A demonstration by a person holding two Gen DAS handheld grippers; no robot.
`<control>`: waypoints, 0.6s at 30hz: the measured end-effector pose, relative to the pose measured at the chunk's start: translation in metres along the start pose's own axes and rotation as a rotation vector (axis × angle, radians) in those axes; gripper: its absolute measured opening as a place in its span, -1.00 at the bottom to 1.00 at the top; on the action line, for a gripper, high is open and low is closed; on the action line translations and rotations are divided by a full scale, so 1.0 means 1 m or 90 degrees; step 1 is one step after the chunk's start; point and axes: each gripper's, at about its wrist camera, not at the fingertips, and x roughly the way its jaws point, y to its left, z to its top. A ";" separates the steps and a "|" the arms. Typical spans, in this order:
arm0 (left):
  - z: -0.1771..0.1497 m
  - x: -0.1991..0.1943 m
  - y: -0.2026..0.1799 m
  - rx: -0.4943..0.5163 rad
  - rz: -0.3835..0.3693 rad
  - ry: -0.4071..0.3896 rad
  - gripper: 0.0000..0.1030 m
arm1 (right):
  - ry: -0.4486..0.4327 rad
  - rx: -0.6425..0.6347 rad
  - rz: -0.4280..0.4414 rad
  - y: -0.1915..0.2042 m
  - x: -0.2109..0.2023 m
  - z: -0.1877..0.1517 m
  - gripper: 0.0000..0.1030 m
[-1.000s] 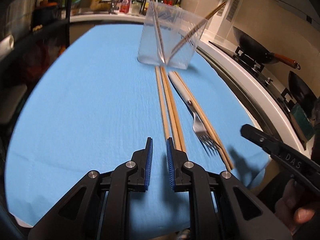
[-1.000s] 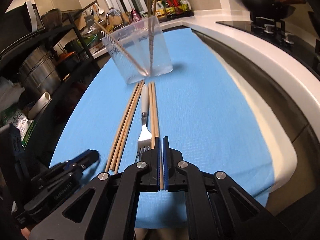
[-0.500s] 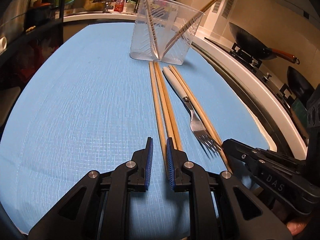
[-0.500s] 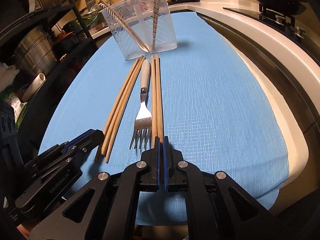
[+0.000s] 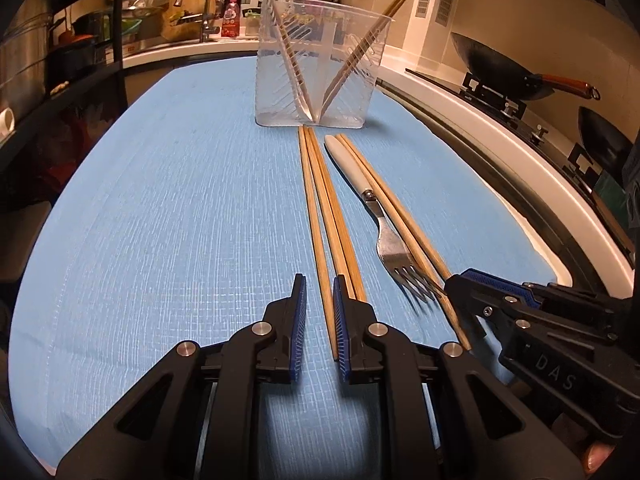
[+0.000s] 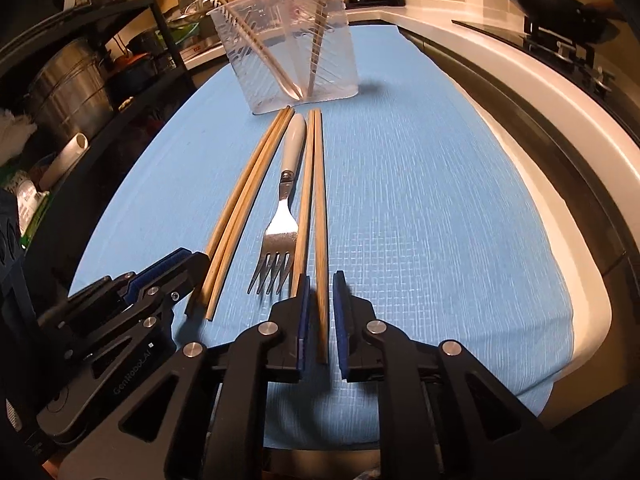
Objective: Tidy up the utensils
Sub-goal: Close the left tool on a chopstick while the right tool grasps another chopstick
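The left tool (image 5: 319,312) sits low over the blue cloth (image 5: 180,208) that covers the desk. Its jaws are spread, with the near end of one chopstick of the left chopstick group (image 5: 320,208) lying between the blue pads (image 5: 301,308), touched by neither pad as far as can be seen. The other sticks of this group run under or beside the right-hand finger.

The right tool (image 6: 319,312) is likewise spread. One stick of the right chopstick pair (image 6: 319,216) lies between its fingers without being pinched; the second stick of that pair passes just left of the left-hand finger.

The fork (image 6: 282,216), with a pale handle and metal tines, lies on the cloth between the two chopstick sets, tines toward the tools and handle toward the clear holder (image 5: 320,68). The holder stands upright at the far end of the utensil row and contains two chopsticks (image 5: 352,60) leaning apart in a V.

Readable markings: "DAS" on the right tool body as seen in the left wrist view; "GenRobot.AI", partly legible, on the left tool body in the right wrist view.

A wok (image 5: 504,68) rests on the stove at the right.
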 end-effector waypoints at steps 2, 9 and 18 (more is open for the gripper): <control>-0.001 0.000 -0.002 0.012 0.008 -0.004 -0.72 | -0.003 -0.008 -0.014 0.001 0.000 0.000 -0.87; -0.003 -0.002 -0.006 0.054 0.050 -0.023 -0.88 | -0.009 -0.008 -0.022 -0.001 -0.001 0.000 -0.90; -0.004 -0.010 0.025 -0.010 0.131 -0.037 -0.89 | -0.022 0.028 -0.087 -0.019 -0.004 0.003 -0.89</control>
